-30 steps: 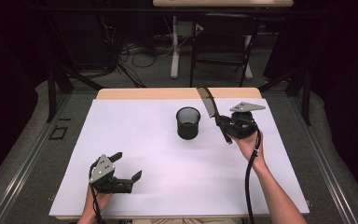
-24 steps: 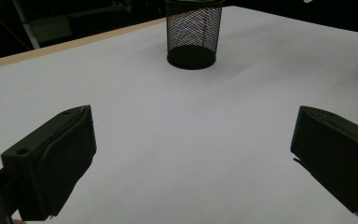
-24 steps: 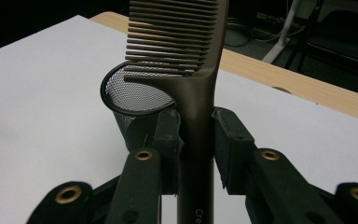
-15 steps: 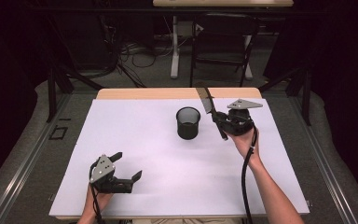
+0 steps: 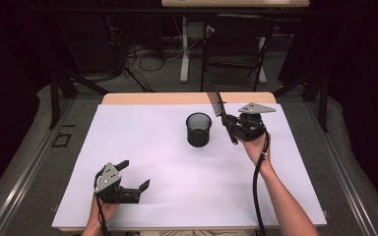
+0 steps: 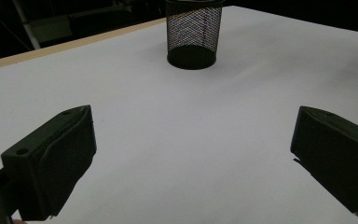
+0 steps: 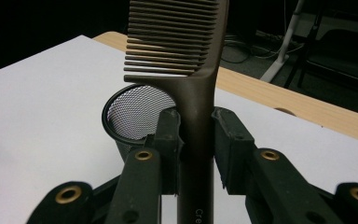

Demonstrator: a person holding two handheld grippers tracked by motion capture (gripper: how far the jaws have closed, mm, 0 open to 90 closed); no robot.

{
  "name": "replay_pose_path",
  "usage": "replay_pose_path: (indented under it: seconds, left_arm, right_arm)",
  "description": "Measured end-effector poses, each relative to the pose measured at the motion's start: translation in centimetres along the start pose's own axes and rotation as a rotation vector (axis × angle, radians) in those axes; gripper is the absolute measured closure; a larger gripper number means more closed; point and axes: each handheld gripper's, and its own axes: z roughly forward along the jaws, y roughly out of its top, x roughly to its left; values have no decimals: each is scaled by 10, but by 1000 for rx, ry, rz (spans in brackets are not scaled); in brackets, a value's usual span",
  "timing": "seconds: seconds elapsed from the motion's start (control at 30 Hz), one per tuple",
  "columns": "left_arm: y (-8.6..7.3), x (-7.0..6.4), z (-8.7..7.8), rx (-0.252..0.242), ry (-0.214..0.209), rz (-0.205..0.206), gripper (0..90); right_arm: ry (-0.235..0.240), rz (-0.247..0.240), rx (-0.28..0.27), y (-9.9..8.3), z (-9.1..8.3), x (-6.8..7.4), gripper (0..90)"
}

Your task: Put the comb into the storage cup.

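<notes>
A black mesh cup (image 5: 199, 129) stands upright on the white table cover (image 5: 177, 167), also seen ahead in the left gripper view (image 6: 194, 31). My right gripper (image 5: 230, 124) is shut on the handle of a dark brown comb (image 5: 217, 106), held in the air just right of the cup. In the right gripper view the comb (image 7: 186, 46) rises between the jaws with its teeth pointing left, and the cup's mouth (image 7: 137, 114) lies behind it. My left gripper (image 5: 134, 174) rests open near the front left of the table, nothing between its jaws.
A bare wooden strip (image 5: 187, 98) runs along the table's far edge. Behind it stand a dark chair (image 5: 236, 49), a white stand (image 5: 184, 54) and loose cables (image 5: 138, 54) on the floor. Metal rails (image 5: 24, 167) flank the table on both sides.
My right gripper has carried the comb a little to the left, closer to the mesh cup. The left gripper has stayed still.
</notes>
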Motion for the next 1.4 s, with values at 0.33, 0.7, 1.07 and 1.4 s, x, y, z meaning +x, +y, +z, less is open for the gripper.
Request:
replay_pose_path:
  seconds: [0.33, 0.7, 1.07, 1.4]
  left_arm:
    - [0, 0, 0, 1, 0, -1, 1]
    - [0, 0, 0, 1, 0, 0, 1]
    - [0, 0, 0, 2, 0, 6, 2]
    - [0, 0, 0, 3, 0, 6, 2]
  right_arm:
    - [5, 0, -30, 7, 4, 3, 728]
    - [8, 0, -59, 13, 7, 4, 728]
    - [14, 2, -78, 18, 12, 6, 728]
    - [18, -6, -93, 23, 18, 8, 728]
